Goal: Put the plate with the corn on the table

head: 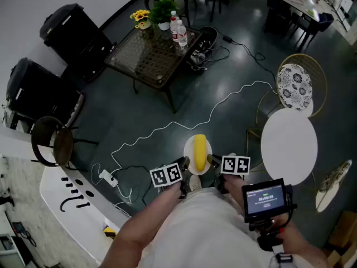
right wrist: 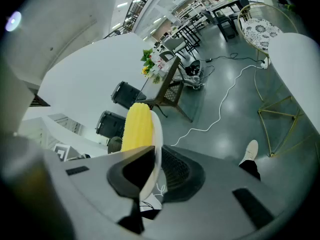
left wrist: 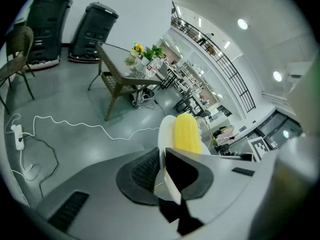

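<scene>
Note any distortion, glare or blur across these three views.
Head view: evenly lit and sharp, soft sheen on the floor, the white round table nearly washed out. Left gripper view: strong fisheye bending, black corners, ceiling lights blown out, corn and plate crisp. Right gripper view: same fisheye, a glare patch on the floor.
</scene>
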Motion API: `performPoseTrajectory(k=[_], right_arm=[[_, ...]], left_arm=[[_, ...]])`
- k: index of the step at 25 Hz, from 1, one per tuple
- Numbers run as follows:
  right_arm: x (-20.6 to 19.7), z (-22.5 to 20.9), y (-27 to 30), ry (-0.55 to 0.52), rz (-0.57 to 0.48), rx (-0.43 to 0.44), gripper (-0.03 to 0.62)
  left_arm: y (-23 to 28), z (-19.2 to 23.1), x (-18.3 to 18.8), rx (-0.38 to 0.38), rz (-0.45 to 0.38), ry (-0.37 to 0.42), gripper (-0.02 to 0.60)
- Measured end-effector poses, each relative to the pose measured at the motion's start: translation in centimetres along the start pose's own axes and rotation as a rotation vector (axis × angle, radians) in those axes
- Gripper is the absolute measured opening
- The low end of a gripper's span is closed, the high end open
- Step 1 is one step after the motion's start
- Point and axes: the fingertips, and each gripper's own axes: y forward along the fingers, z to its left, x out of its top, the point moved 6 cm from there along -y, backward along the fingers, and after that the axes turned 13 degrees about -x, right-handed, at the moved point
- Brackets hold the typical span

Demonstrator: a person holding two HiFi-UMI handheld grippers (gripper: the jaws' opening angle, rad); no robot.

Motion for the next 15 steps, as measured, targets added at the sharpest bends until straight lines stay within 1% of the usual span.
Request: performPoseTrajectory(k=[4,7,10,15], right_arm=[[-1.5,1.8,0.0,-0.029,-0.001,0.013,0.048],[-1.6,3.2,0.7,-0.06,-0.008,0.032,0.048],[-1.4,4.8,1.2,-0.09,0.001,0.046,0.048],[-2.0,5.8,1.1,-0.109,0.012,0.042,0.048]], left_arm=[[-2.7,0.3,-0.7,0.002,-0.042,-0.006,0.044],[-4.2,1.0,-0.1,0.004,-0.079,0.003,0.043],[-5.5,1.4,0.5,0.008,-0.11,-0.005,0.043],[-6.6,1.7,0.1,0.009,-0.121,-0.021,0.043]])
